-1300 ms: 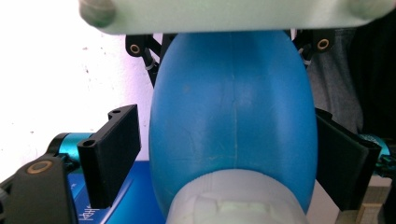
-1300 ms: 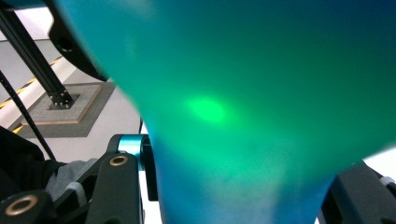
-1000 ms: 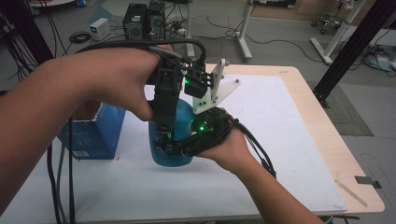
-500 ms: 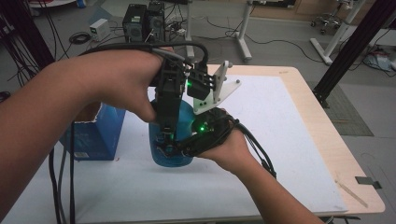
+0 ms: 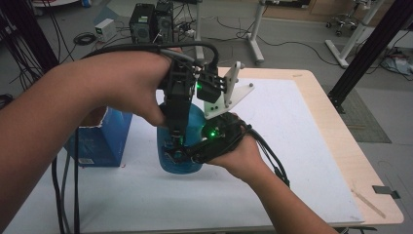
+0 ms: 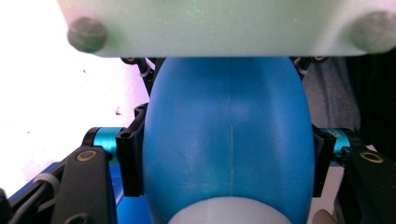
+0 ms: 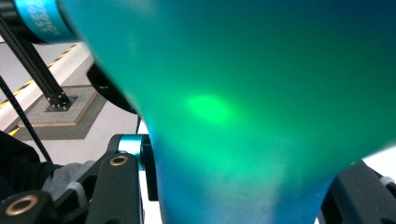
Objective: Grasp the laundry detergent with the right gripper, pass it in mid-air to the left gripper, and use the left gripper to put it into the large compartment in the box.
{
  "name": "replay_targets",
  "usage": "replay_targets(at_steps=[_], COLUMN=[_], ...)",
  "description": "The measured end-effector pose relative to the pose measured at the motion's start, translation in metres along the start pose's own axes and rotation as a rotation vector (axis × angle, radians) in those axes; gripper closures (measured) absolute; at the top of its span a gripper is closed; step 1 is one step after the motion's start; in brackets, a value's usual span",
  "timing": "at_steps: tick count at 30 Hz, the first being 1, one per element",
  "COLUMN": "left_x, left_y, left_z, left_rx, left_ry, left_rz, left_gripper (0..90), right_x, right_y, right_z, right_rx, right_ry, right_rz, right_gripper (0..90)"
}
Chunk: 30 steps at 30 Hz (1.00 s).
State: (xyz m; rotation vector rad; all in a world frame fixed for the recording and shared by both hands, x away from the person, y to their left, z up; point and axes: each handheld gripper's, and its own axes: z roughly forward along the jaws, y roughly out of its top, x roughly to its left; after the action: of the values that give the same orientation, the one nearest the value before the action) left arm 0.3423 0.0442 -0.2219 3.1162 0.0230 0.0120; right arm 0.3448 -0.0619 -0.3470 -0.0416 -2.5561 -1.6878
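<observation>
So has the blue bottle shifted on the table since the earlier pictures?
No. The blue bottle stands at the same spot beside the blue box, held by both claws.

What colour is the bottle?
Blue. The bottle shows best in the left gripper view, filling the space between the jaws.

Evidently a lab: black aluminium frame posts [image 5: 376, 44], electronics boxes [image 5: 151, 22] and loose cables [image 5: 287, 46] on bare floor beyond the desk [image 5: 331, 126].
</observation>
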Motion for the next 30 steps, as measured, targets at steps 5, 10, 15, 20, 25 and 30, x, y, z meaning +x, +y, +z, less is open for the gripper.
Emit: replay_targets(at_steps=[5,10,15,20,25,30], left_x=[0.001,0.000,0.000,0.001,0.004,0.005], left_y=[0.001,0.000,-0.001,-0.001,-0.007,-0.016], left_z=[0.001,0.001,-0.001,0.001,-0.003,-0.008], left_rx=[0.014,0.006,-0.002,0.006,0.002,0.006], left_ry=[-0.005,-0.008,-0.014,-0.009,-0.002,-0.003], left_rz=[-0.002,-0.004,-0.004,0.005,-0.015,-0.033], left_gripper=[38.9,39.5,39.8,39.7,39.7,39.6], right_x=[0.000,0.000,0.000,0.001,0.002,-0.001], right_y=[0.000,0.000,0.000,0.000,-0.003,-0.004], right_z=[0.000,0.000,-0.001,0.001,-0.008,-0.033], right_rx=[0.004,0.005,-0.006,0.030,0.084,0.114], right_ry=[-0.001,0.006,0.014,0.021,-0.005,-0.084], right_rz=[-0.001,-0.005,-0.006,0.018,0.034,0.038], right_gripper=[46.3,46.2,45.8,35.2,22.6,12.1])
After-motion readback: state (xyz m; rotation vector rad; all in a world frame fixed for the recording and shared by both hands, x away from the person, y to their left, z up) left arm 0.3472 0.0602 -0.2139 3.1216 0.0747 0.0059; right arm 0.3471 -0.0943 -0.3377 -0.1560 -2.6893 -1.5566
